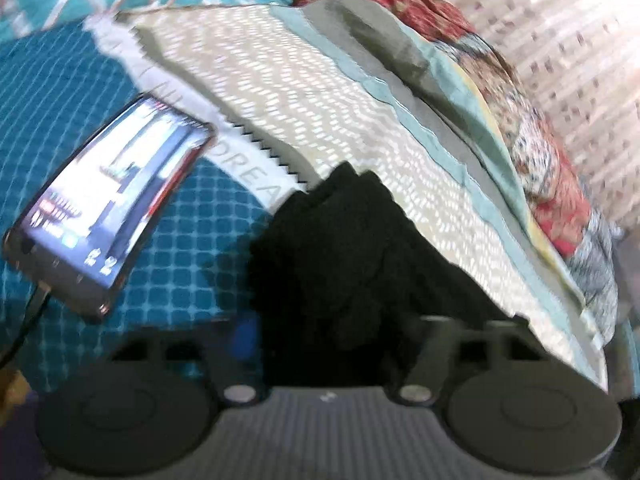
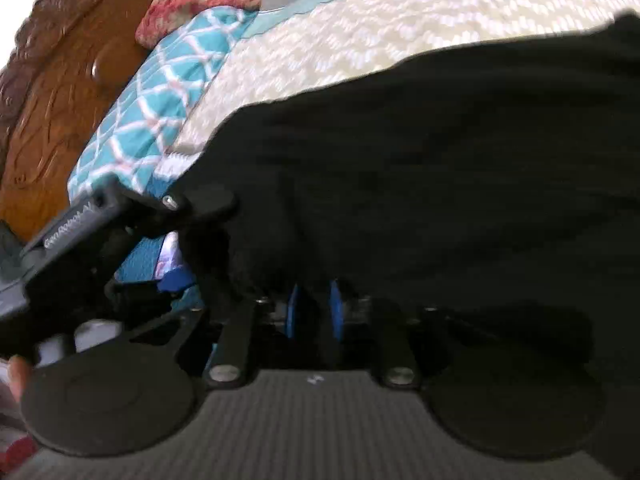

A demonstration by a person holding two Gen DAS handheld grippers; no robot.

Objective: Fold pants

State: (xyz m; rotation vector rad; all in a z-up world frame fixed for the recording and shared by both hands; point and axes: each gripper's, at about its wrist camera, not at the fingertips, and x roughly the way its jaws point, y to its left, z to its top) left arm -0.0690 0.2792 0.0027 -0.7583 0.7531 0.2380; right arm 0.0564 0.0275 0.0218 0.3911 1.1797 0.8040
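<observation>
Black pants lie over a cream zigzag quilt beside a lit phone on a bed, the quilt's white hem reading "DREA", with the right hand-held gripper nearly closed on the pants and the left hand-held gripper partly open around them, grip unclear.

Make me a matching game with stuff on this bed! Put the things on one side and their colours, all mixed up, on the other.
Things:
1. pants
2. phone
3. headboard
4. bedsheet

Colours:
A. teal with little squares
B. black
C. brown carved wood
D. lit-up screen, dark frame

Pairs: 1-B, 2-D, 3-C, 4-A
</observation>
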